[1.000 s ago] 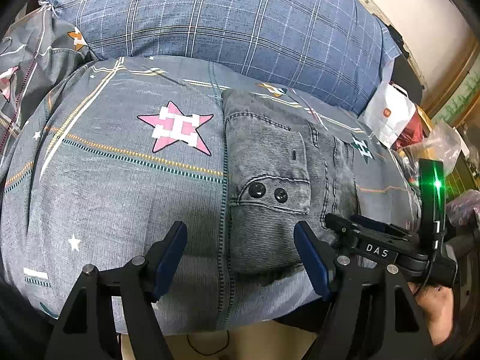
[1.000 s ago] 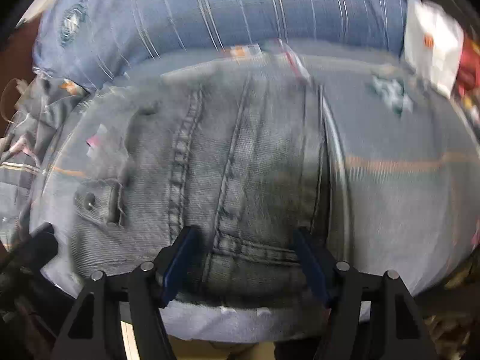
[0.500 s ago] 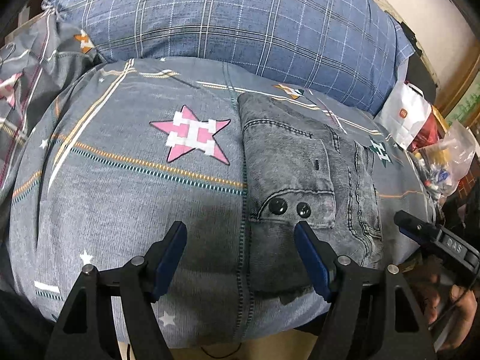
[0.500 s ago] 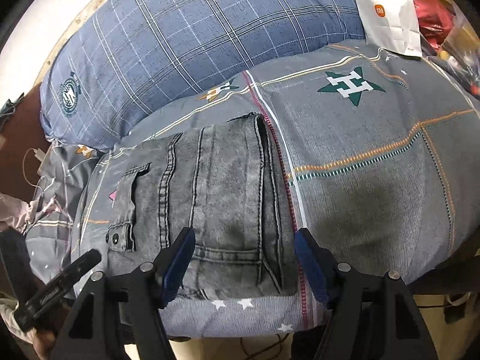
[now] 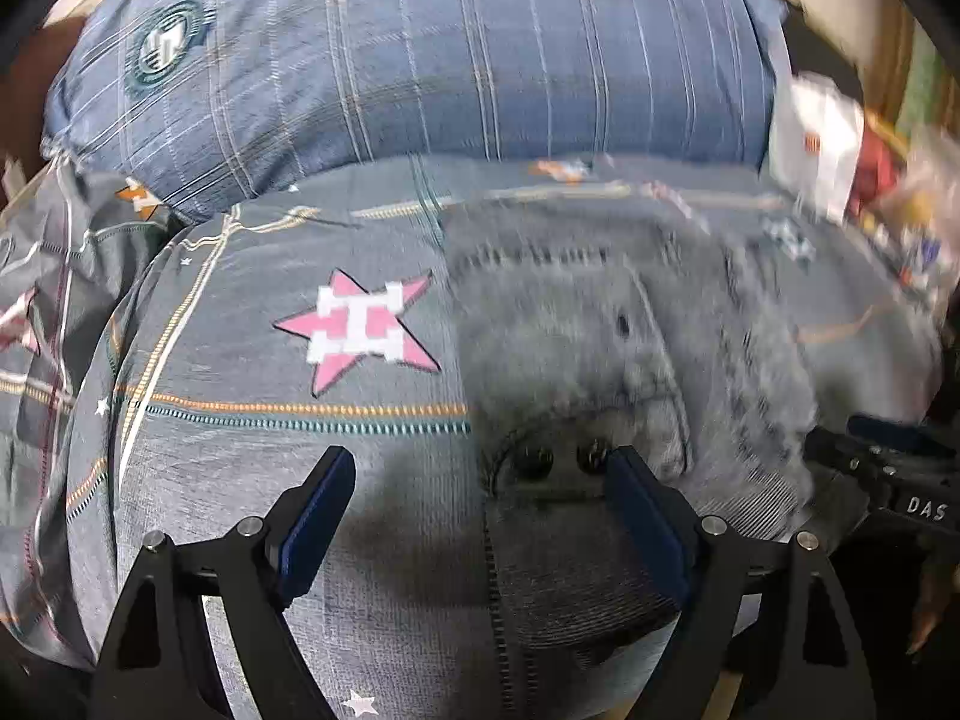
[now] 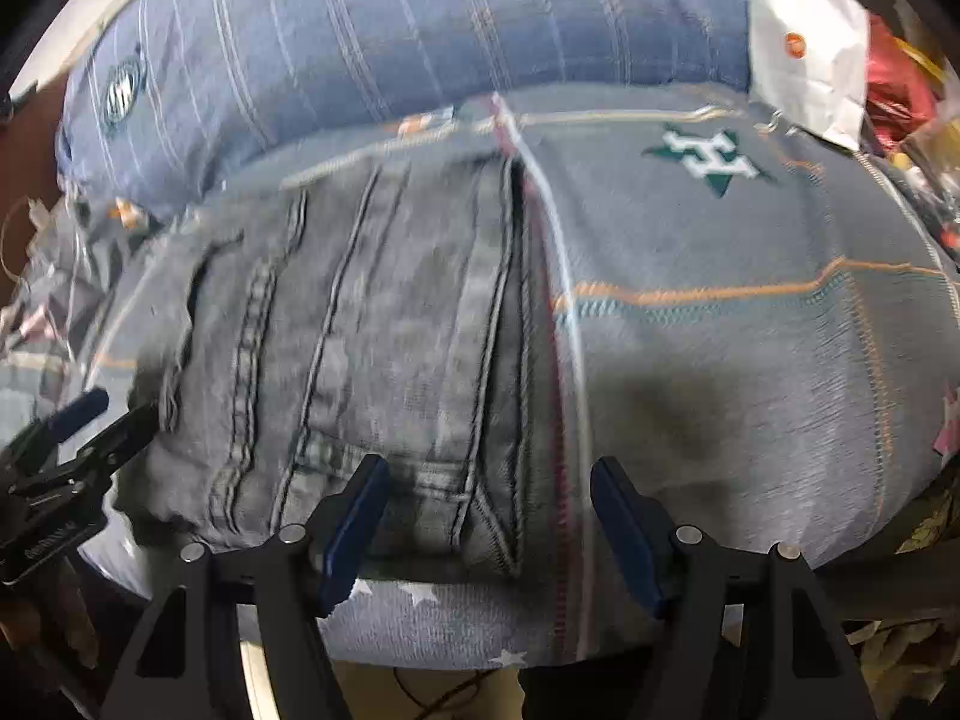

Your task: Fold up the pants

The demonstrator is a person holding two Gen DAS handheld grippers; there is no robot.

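Observation:
Grey denim pants (image 5: 612, 360) lie folded into a compact stack on a grey patterned quilt (image 5: 270, 450); they also show in the right wrist view (image 6: 360, 330). My left gripper (image 5: 480, 510) is open and empty, hovering over the stack's left edge near a pocket flap with two dark snaps (image 5: 558, 459). My right gripper (image 6: 486, 516) is open and empty, over the stack's right front corner. The right gripper shows at the right of the left view (image 5: 900, 480); the left gripper shows at the left of the right view (image 6: 66, 450).
A large blue plaid pillow (image 5: 420, 60) lies behind the quilt. A white paper bag (image 6: 810, 48) and red and mixed clutter (image 6: 900, 90) sit at the far right. The quilt bears a pink star (image 5: 360, 330) and a green star (image 6: 708, 159). The bed's front edge runs just below both grippers.
Both grippers have moved in closer and lower over the folded pants, which look larger and blurred now. Both stay open. The pants have not moved.

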